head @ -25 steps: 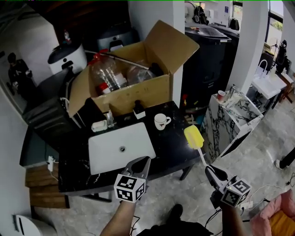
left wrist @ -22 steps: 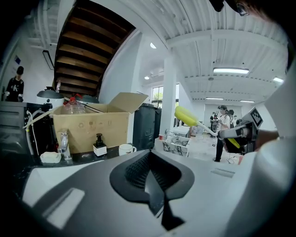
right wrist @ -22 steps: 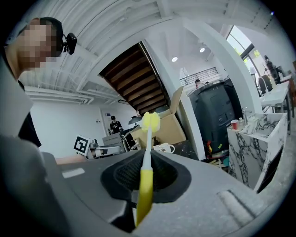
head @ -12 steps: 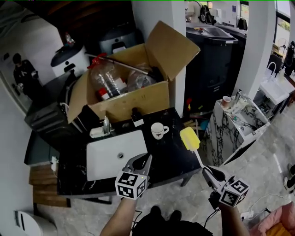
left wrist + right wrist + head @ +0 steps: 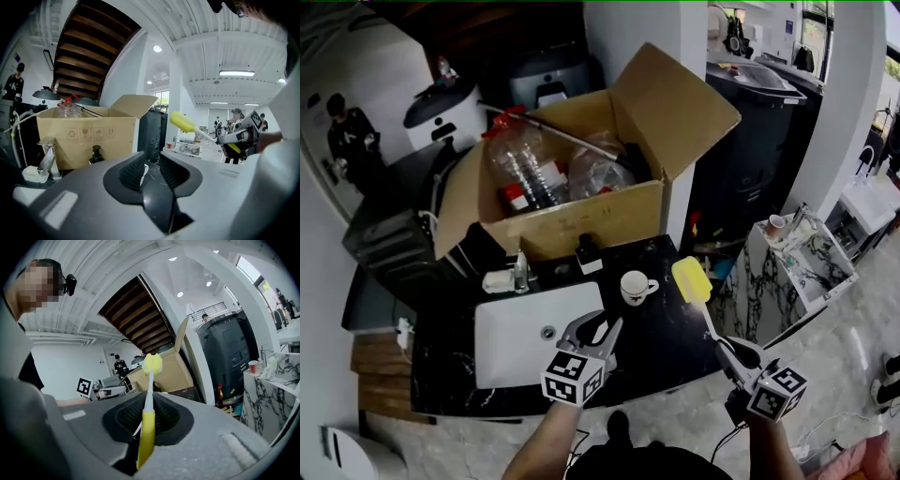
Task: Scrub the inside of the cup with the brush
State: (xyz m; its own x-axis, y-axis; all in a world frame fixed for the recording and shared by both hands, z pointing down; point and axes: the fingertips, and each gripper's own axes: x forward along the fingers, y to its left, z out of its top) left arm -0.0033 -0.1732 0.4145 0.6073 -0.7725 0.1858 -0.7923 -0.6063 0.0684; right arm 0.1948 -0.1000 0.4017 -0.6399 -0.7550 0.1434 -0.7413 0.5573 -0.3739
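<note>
The left gripper view shows the left gripper (image 5: 151, 165) released: its fingers stand a narrow gap apart, having just been opening, with nothing pressed between them. In the head view the white cup (image 5: 634, 287) stands upright on the black counter (image 5: 666, 328), ahead of those fingertips and apart from them, handle turned right. The white sink basin (image 5: 525, 337) lies just left of the same fingers, and the open cardboard box (image 5: 609, 216) stands beyond the cup. The right gripper (image 5: 737, 350) is clenched on the thin handle of the brush (image 5: 693, 280), whose yellow sponge head reaches out well past its fingertips, in the air, just right of the cup and not touching it
</note>
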